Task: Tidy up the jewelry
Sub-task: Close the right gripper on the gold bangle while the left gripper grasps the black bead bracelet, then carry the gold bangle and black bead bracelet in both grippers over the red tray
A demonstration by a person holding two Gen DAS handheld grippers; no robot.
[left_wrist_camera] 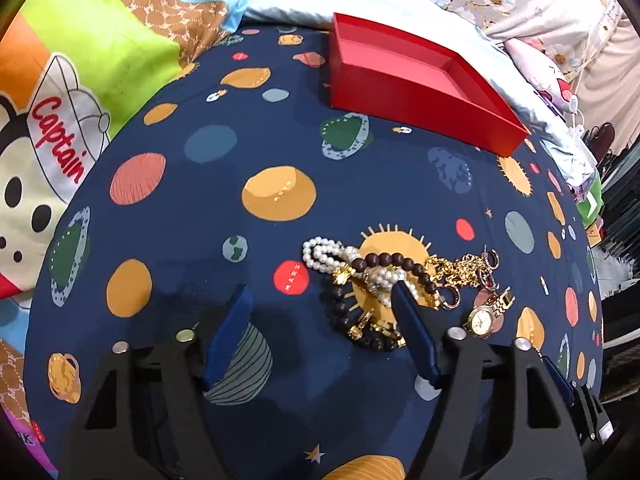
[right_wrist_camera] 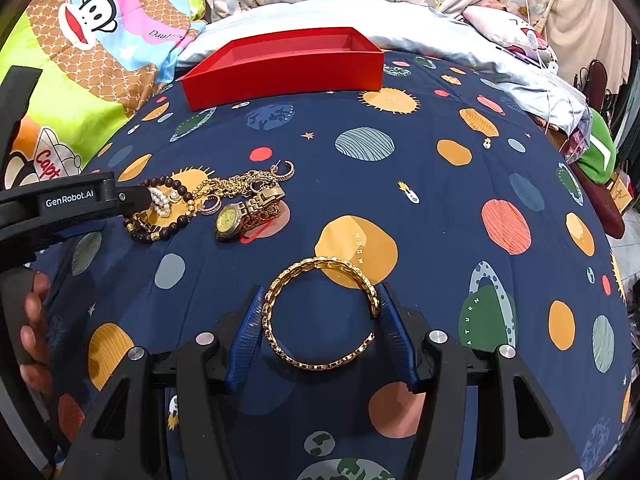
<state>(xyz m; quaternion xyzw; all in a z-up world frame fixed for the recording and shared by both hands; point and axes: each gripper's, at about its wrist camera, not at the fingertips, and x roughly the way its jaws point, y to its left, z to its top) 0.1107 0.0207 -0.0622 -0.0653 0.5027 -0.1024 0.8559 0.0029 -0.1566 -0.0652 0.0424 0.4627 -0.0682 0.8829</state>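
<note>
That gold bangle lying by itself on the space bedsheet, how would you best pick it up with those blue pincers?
Grip the gold bangle across its widest part, coming down from above. It lies flat as an open ring apart from the jewelry pile, so both outer edges are free. The right gripper already straddles it, one of its fingers along each side.

The left gripper points down at a navy bedsheet printed with planets, its blue-padded fingers standing apart. The right-hand finger sits at the edge of a tangled jewelry pile: a pearl bracelet, a dark wooden bead bracelet, gold chains and hoop earrings (hard to separate in the heap). A gold watch lies just beside the pile. Farther back an open red box rests on the sheet, well apart from the jewelry.
</note>
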